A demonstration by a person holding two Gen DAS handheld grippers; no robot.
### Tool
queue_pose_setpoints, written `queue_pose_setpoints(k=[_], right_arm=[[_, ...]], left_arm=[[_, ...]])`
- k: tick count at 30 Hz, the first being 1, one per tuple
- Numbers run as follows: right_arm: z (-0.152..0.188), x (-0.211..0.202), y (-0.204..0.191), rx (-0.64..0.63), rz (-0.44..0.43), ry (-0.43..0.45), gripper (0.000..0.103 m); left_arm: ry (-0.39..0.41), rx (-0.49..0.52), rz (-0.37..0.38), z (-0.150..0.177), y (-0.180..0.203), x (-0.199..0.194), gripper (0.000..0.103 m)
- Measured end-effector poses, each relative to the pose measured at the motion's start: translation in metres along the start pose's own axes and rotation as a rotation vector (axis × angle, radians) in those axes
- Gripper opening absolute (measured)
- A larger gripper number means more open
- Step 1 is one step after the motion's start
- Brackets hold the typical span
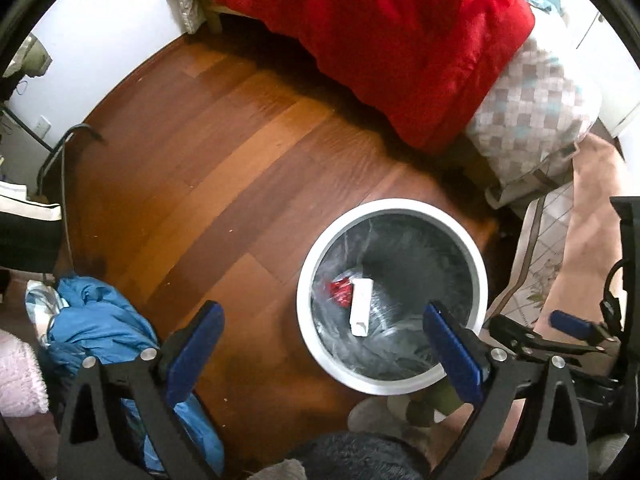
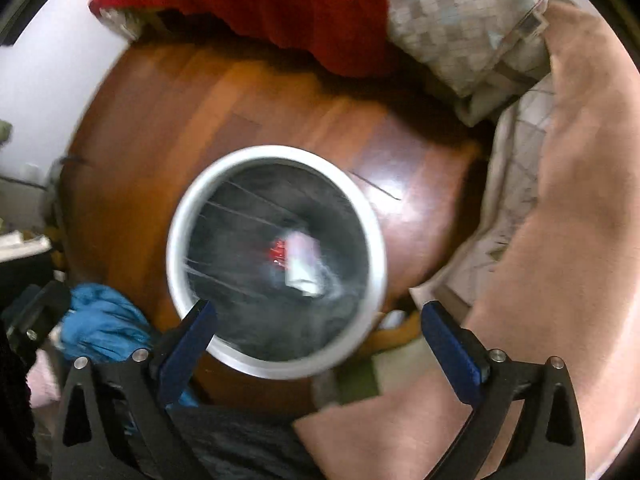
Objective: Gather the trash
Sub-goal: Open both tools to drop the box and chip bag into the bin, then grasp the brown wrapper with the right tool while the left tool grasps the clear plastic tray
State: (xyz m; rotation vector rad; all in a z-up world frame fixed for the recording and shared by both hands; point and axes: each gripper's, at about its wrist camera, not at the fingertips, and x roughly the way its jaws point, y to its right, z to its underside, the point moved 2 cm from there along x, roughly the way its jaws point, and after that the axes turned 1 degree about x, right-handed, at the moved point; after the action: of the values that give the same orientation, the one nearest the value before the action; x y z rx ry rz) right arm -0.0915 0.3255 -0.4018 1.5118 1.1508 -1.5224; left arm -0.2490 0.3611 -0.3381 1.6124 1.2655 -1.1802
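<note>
A white box (image 1: pixel 361 307) and a red wrapper (image 1: pixel 340 293) are seen lying inside the lined white bin (image 1: pixel 320 344) on the wooden floor (image 1: pixel 208 152) beside the bed (image 1: pixel 532 108), both the left gripper (image 1: pixel 320 334) and the right gripper (image 2: pixel 318 336) held released and empty above it.

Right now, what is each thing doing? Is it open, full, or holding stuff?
Bin: upright on the floor, no lid, lined with a bag, nearly empty.
White box: lying in the bin.
Red wrapper: lying in the bin, beside the box.
Left gripper: open, holding nothing.
Right gripper: open, holding nothing, above the bin.
Blue cloth: crumpled on the floor.
</note>
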Motion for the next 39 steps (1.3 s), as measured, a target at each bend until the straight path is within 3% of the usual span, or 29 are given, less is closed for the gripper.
queue_pose_setpoints(k=[3,14,20,24,27,31,36,39], right_arm=[[0.008,-0.004,0.001,-0.03,0.055,-0.006,0.103],[0.022,-0.044,0.015,-0.035,0.046,0.063,0.103],[0.032,-0.098,0.024,0.002,-0.01,0.165,0.103],[0.048,-0.151,0.042,0.058,-0.103,0.246,0.103],[0.066,-0.193,0.069,0.099,-0.135,0.308,0.103],[0.105,-0.232,0.128,0.181,-0.086,0.348,0.103],[0.167,-0.235,0.229,0.327,0.059,0.306,0.103],[0.202,-0.222,0.286,0.424,0.115,0.259,0.103]], left_arm=[[0.006,0.017,-0.022,0.006,0.003,-0.004,0.101],[0.083,0.046,-0.026,0.014,0.016,-0.045,0.101],[0.155,0.068,-0.014,0.019,0.03,-0.093,0.101],[0.216,0.105,0.001,0.028,0.052,-0.13,0.101],[0.25,0.138,0.038,0.041,0.082,-0.151,0.101],[0.226,0.219,0.119,0.072,0.144,-0.153,0.101],[0.127,0.348,0.197,0.112,0.228,-0.124,0.101],[0.089,0.454,0.203,0.139,0.284,-0.105,0.101]])
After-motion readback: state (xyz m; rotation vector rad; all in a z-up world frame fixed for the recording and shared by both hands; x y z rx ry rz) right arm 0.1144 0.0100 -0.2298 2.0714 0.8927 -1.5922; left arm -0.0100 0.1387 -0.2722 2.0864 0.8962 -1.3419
